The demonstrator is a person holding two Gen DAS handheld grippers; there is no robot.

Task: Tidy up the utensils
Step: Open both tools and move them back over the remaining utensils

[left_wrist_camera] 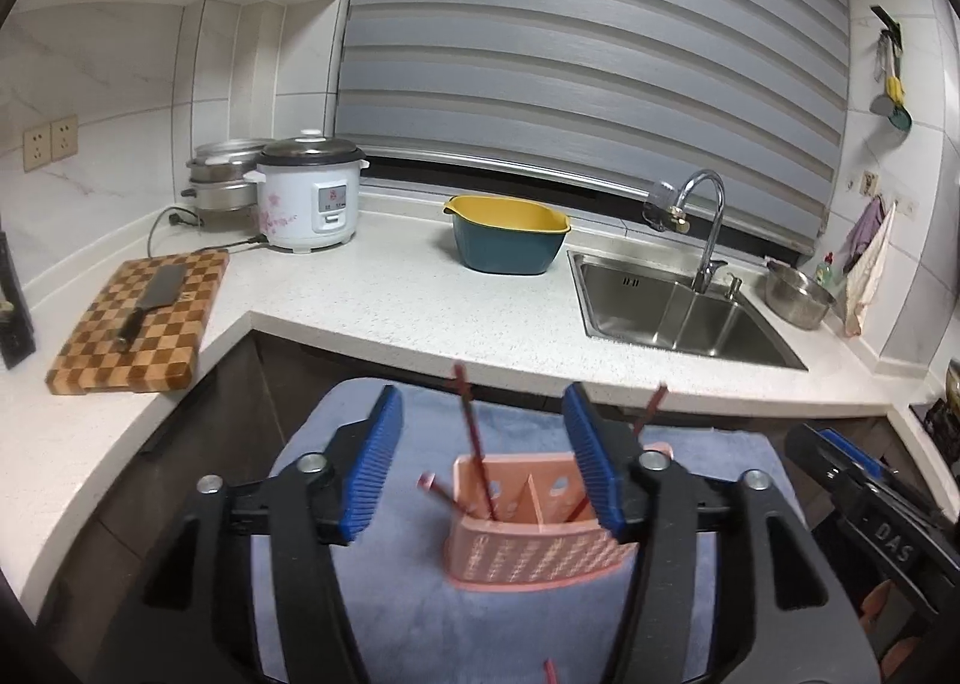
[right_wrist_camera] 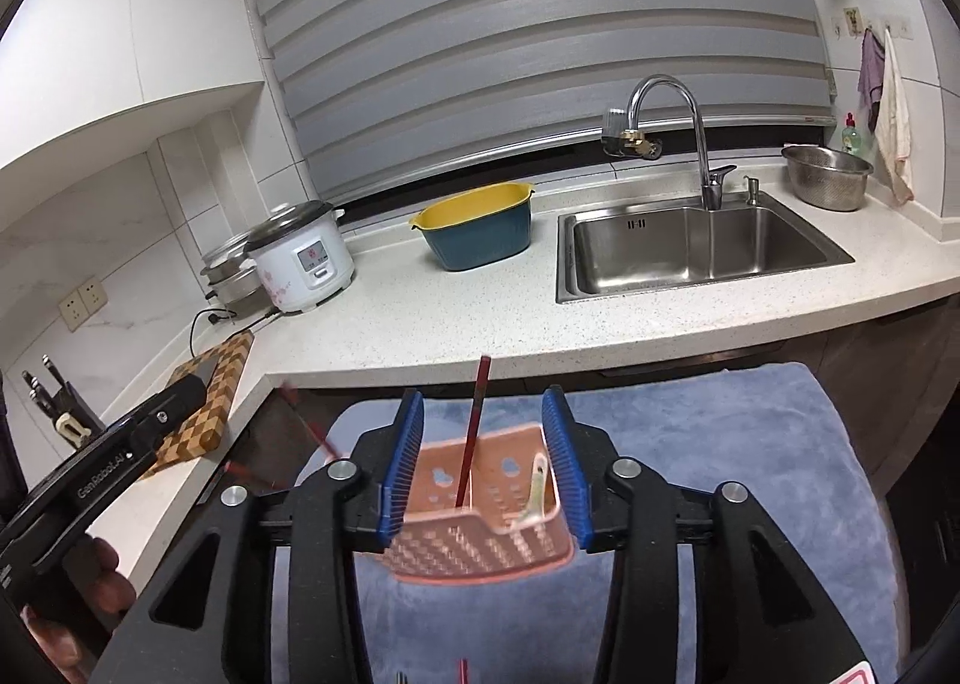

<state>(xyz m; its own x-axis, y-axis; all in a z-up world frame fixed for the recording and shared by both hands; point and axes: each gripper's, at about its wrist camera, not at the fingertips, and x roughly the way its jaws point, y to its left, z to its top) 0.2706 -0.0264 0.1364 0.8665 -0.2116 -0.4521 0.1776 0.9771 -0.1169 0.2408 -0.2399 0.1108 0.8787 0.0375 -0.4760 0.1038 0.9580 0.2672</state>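
Both grippers hang with jaws apart, gripping nothing: the left gripper (left_wrist_camera: 483, 462) and right gripper (right_wrist_camera: 483, 465) each frame the pink holder (left_wrist_camera: 528, 540) on the blue towel (left_wrist_camera: 408, 582) just ahead, red chopsticks (left_wrist_camera: 474, 444) leaning inside it.

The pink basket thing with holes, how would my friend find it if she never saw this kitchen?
Start at the blue towel spread in front of the white counter. On it sits the pink utensil holder. It is the only pink, hole-dotted box there, with red chopsticks sticking up from it.
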